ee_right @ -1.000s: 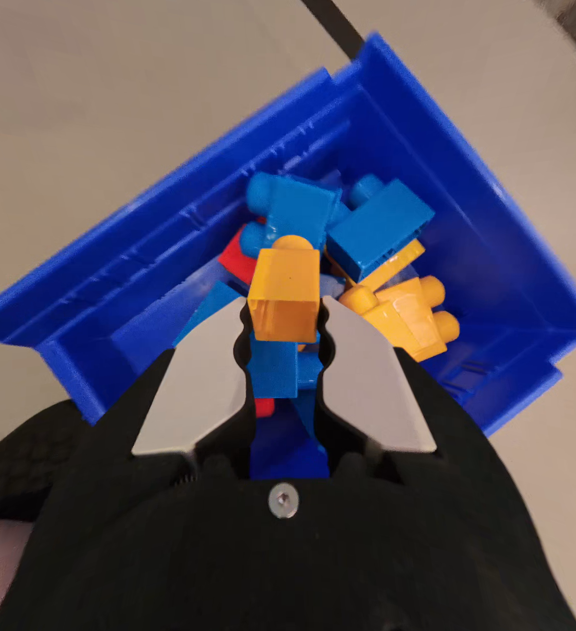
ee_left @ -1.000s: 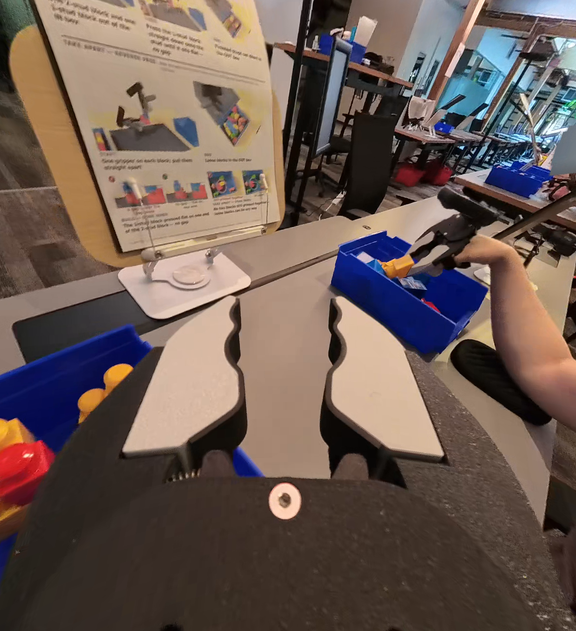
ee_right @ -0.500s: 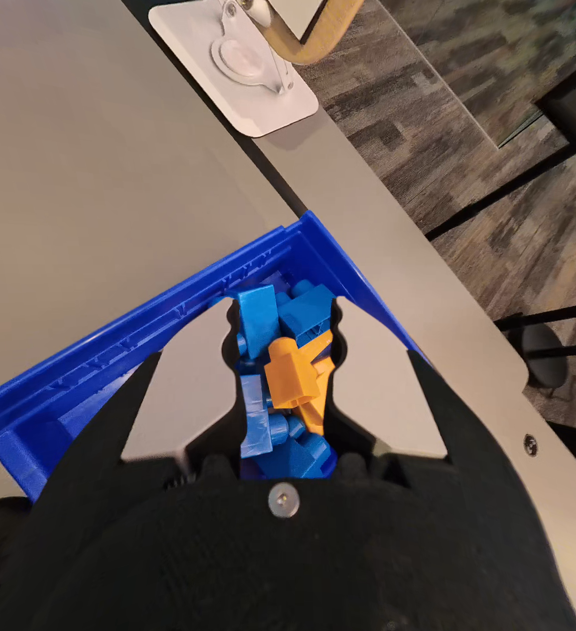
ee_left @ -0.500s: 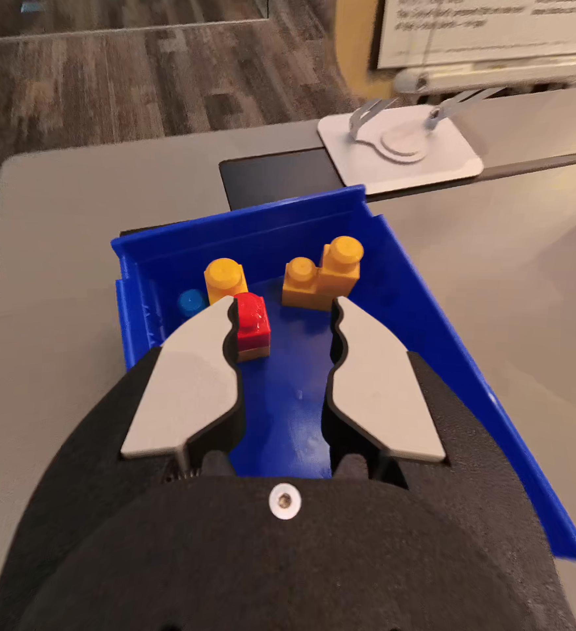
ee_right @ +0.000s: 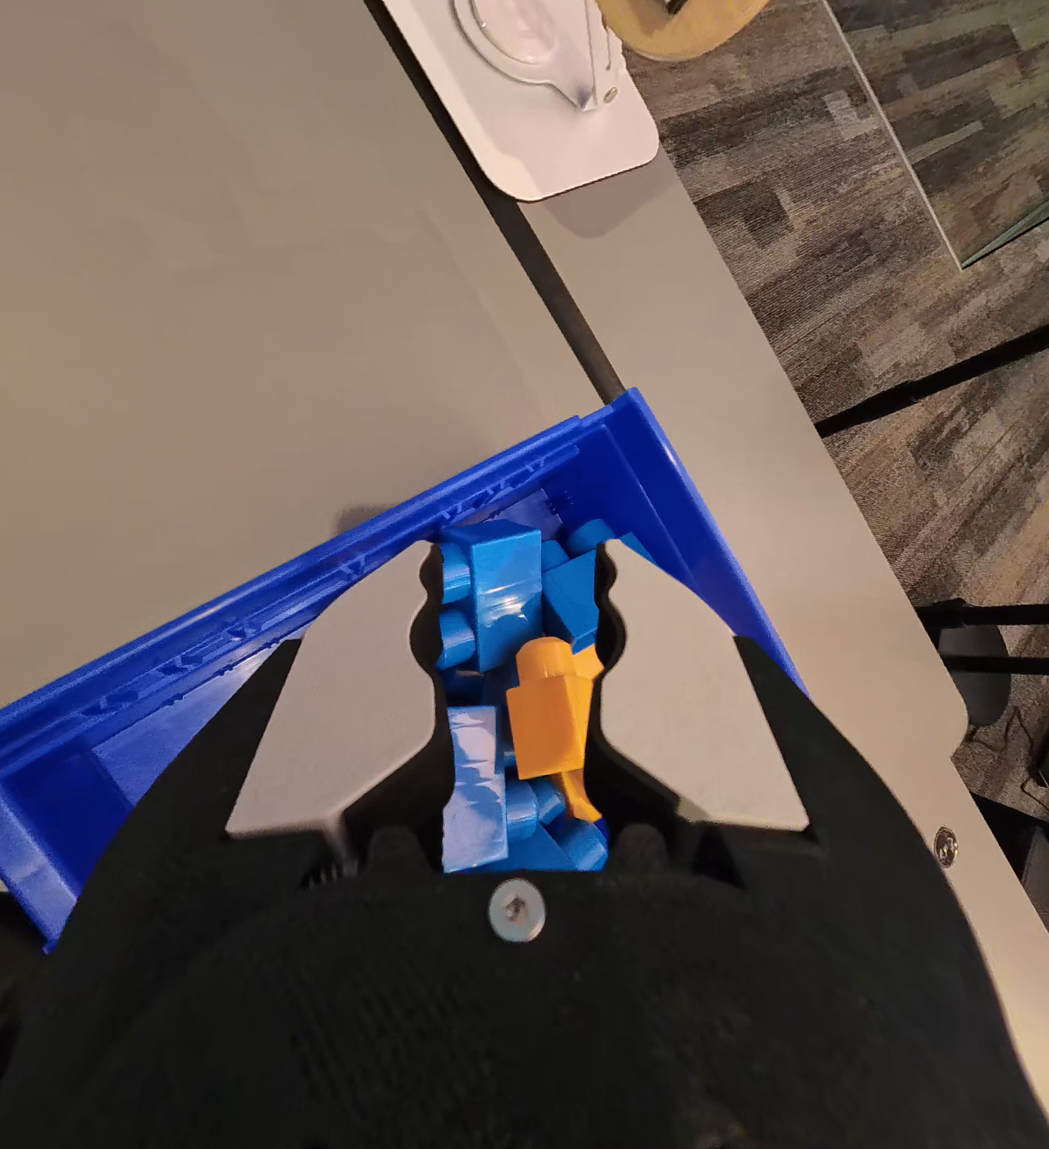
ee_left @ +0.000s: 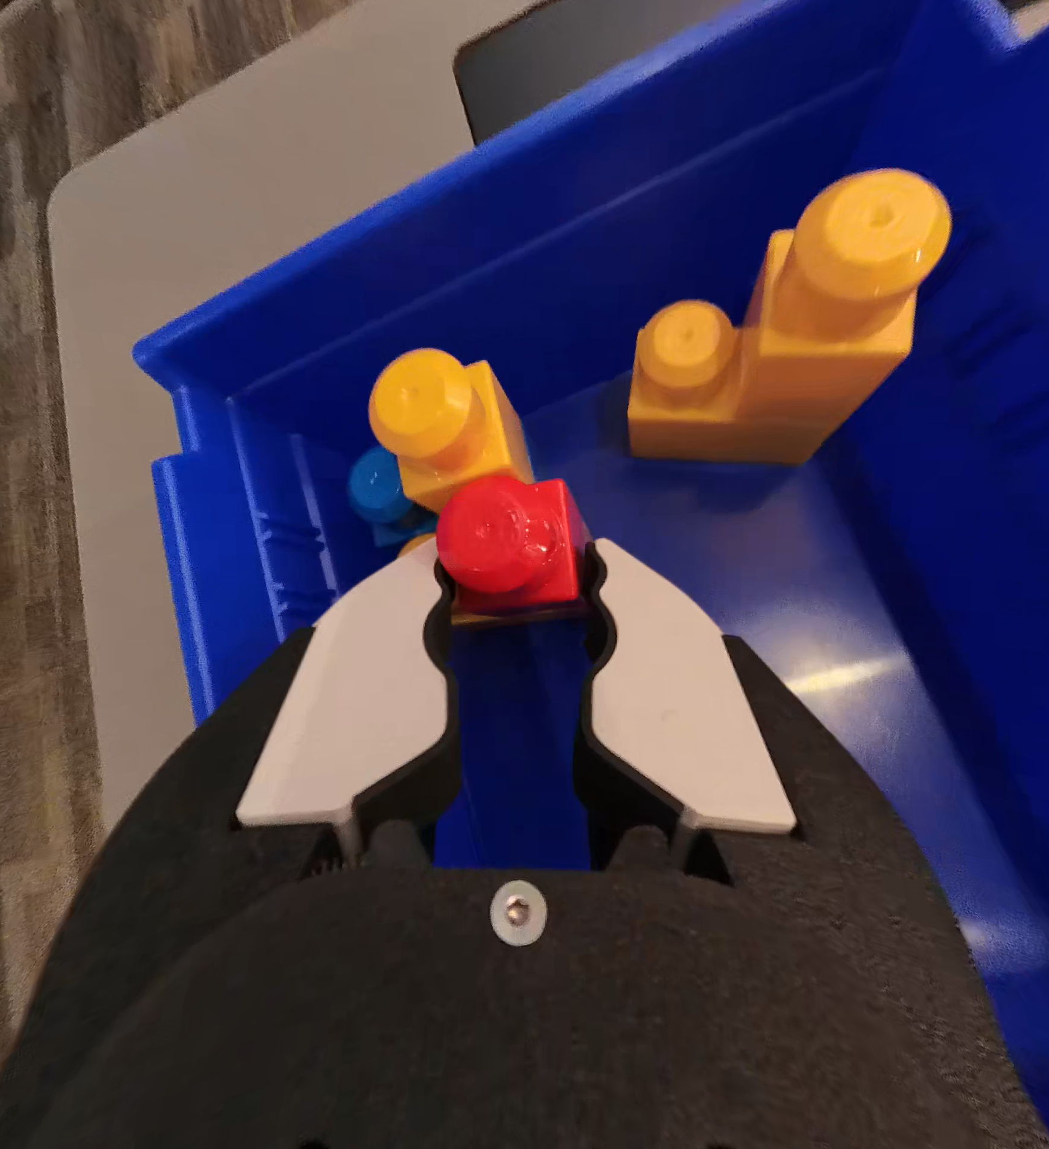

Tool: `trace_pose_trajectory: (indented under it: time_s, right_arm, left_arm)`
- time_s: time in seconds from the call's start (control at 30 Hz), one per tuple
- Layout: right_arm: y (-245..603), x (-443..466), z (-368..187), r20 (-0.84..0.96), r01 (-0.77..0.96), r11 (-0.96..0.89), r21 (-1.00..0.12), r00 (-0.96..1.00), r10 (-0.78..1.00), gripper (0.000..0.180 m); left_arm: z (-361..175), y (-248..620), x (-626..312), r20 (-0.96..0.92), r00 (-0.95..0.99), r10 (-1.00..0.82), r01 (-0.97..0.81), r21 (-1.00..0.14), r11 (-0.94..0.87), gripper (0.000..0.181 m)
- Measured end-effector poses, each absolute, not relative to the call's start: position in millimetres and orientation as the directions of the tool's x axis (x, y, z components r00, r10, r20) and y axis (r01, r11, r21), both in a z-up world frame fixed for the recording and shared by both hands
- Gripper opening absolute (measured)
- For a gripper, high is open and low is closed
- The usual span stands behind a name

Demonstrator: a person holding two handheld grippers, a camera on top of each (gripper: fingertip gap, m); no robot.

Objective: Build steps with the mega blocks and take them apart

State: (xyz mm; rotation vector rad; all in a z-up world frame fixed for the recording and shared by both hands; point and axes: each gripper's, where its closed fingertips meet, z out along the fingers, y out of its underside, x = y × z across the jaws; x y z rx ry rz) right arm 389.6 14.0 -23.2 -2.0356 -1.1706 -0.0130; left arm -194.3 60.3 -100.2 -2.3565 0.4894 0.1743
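In the left wrist view my left gripper (ee_left: 518,556) is down inside a blue bin (ee_left: 509,249), its jaws closed on the sides of a red block (ee_left: 503,541) that sits on a yellow piece. A yellow single block (ee_left: 441,416) and a small blue block (ee_left: 375,485) stand just behind it. An orange two-step stack (ee_left: 776,348) stands at the bin's back right. In the right wrist view my right gripper (ee_right: 512,547) is open and empty above a second blue bin (ee_right: 260,622). An orange block (ee_right: 546,709) lies loose on several blue blocks (ee_right: 503,597).
A white stand base (ee_right: 559,93) sits on the grey table (ee_right: 198,249) beyond the right bin. The table edge (ee_right: 789,497) runs close along that bin, with carpet floor past it. The left bin's walls rise close on the gripper's left and right. Some 60 cm of space lies between my two pairs of fingers. My right tips are about 50 cm from the orange two-step stack (ee_left: 776,348), my left tips only 7 cm.
My left gripper swung from the table down into its bin and closed on the red block. My right gripper let go of the orange block, which fell into the bin, and lifted away.
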Motion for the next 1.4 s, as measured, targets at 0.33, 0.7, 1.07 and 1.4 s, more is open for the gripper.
trace_pose_trajectory:
  time_s: [0.33,0.7,1.07,1.4]
  right_arm:
    - [15.6,319.9,3.8,0.489,0.739,-0.055,-0.671,0.497,0.717,0.046]
    - [-105.7,127.2,67.9,0.598,0.315,0.510,-0.800,0.363,0.714,0.071]
    - [-126.0,129.1,78.4,0.138,0.091,0.125,-0.988,0.161,0.977,0.036]
    - [-140.4,135.3,64.6,-0.194,0.132,-0.175,-0.976,-0.146,0.970,0.037]
  left_arm:
    - [28.9,1.9,-137.8,0.053,0.869,-0.492,-0.223,-0.846,-0.485,0.039]
    - [97.7,-100.1,91.4,0.391,0.268,-0.881,0.048,-0.918,-0.393,0.038]
    - [98.2,-116.6,113.1,0.096,0.181,-0.979,0.020,-0.995,-0.094,0.068]
    - [99.1,-133.9,121.6,0.022,0.086,-0.996,0.011,-1.000,-0.021,0.037]
